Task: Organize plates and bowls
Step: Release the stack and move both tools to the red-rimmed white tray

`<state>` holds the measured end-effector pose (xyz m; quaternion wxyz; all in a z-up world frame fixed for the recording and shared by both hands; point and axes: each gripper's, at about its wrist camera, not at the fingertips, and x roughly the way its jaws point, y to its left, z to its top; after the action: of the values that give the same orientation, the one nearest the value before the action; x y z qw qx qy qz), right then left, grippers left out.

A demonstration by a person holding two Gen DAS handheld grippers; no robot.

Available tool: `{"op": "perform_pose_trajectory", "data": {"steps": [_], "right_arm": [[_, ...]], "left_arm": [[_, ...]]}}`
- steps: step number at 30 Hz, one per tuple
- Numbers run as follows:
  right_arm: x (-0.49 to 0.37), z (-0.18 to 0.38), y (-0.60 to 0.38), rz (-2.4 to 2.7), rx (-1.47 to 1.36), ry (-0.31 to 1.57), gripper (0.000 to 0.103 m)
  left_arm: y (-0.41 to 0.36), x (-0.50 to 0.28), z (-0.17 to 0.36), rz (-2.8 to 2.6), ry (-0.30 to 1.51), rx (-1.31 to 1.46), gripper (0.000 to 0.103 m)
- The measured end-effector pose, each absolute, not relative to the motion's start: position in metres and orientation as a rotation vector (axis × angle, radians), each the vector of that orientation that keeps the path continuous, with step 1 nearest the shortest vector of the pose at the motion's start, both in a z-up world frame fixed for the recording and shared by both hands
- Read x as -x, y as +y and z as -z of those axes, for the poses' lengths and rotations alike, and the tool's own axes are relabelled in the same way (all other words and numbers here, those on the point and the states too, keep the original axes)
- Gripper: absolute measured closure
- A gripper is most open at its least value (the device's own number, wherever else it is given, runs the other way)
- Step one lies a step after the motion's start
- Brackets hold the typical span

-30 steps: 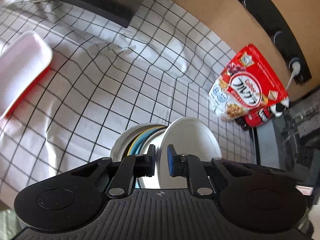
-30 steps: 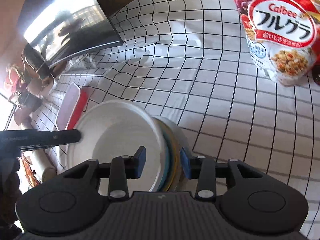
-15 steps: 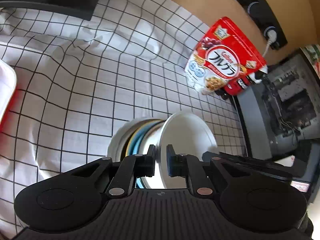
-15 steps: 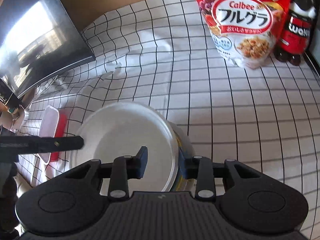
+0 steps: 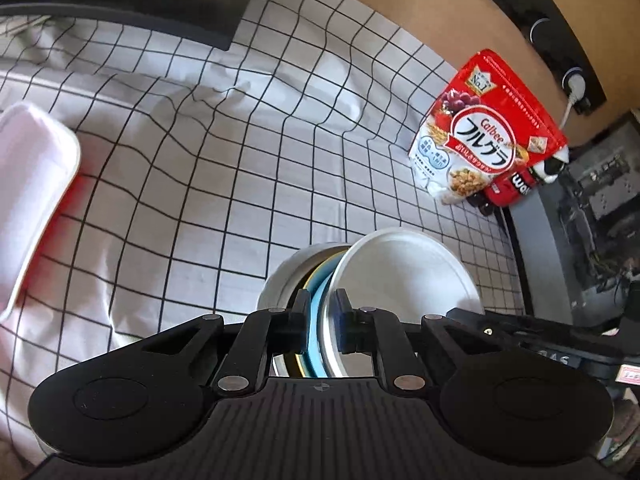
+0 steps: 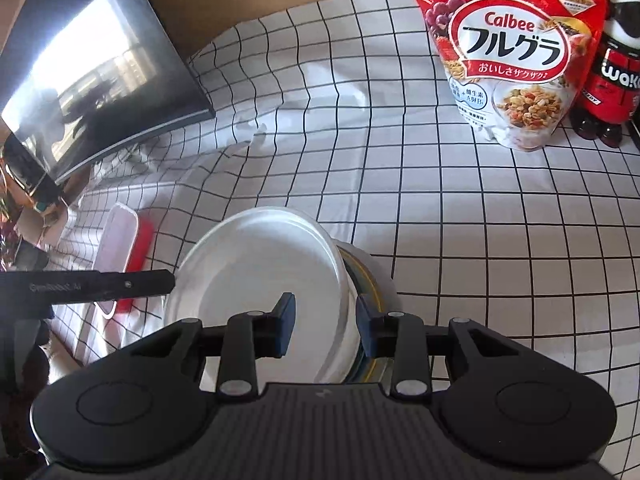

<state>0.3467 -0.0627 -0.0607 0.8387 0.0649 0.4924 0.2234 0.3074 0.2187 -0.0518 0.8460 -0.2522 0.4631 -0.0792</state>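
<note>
The near rims of the stack (image 5: 316, 280) of plates and bowls are hidden behind the left gripper (image 5: 323, 322) body at the bottom of the left view, so how many pieces it holds cannot be told. In the right view the white plate (image 6: 260, 268) covers all but thin edges of the pieces behind it. The container (image 5: 28, 184) is cut by the left edge of the left view. The bottle (image 6: 616, 76) stands half behind the cereal bag (image 6: 516, 52) and is cut by the right edge. The screen (image 6: 92, 76) runs off the upper left. The small print on the bag is unreadable.
</note>
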Motion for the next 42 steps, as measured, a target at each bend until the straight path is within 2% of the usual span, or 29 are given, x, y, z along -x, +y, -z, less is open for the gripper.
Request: {"op": "perform_pose_trajectory", "data": {"steps": [9,20,26,27,29,31,33,37,42], "right_arm": [[-0.343,0.054,-0.078,-0.459,-0.112,1.026,0.070],[-0.339,0.063,-0.086,-0.417,-0.119,1.059,0.070],[-0.330,0.036,-0.084,-0.403,-0.103,0.961,0.069],[-0.328,0.026,-0.080,-0.402,-0.086,0.926,0.068],[-0.320,0.003,-0.067,-0.415,-0.049,0.831,0.058],[-0.312,-0.019,-0.048,-0.440,-0.031,0.737,0.041],[-0.307,-0.036,-0.023,-0.480,-0.025,0.667,0.033],[-0.305,-0.042,0.039,-0.563,-0.069,0.661,0.031],[-0.307,-0.004,0.127,-0.656,-0.130,0.750,0.030]], "left_arm": [[0.219,-0.296,0.031,0.200,0.901,0.566,0.088],[0.209,-0.301,0.040,0.182,0.963,0.524,0.088],[0.214,-0.296,0.026,0.209,0.925,0.540,0.088],[0.216,-0.294,0.021,0.212,0.913,0.541,0.088],[0.227,-0.288,0.009,0.218,0.867,0.552,0.088],[0.247,-0.277,-0.007,0.226,0.790,0.571,0.088],[0.272,-0.263,-0.020,0.220,0.708,0.568,0.088],[0.341,-0.232,-0.035,0.097,0.618,0.488,0.088],[0.410,-0.237,-0.007,-0.069,0.756,0.350,0.088]]}}
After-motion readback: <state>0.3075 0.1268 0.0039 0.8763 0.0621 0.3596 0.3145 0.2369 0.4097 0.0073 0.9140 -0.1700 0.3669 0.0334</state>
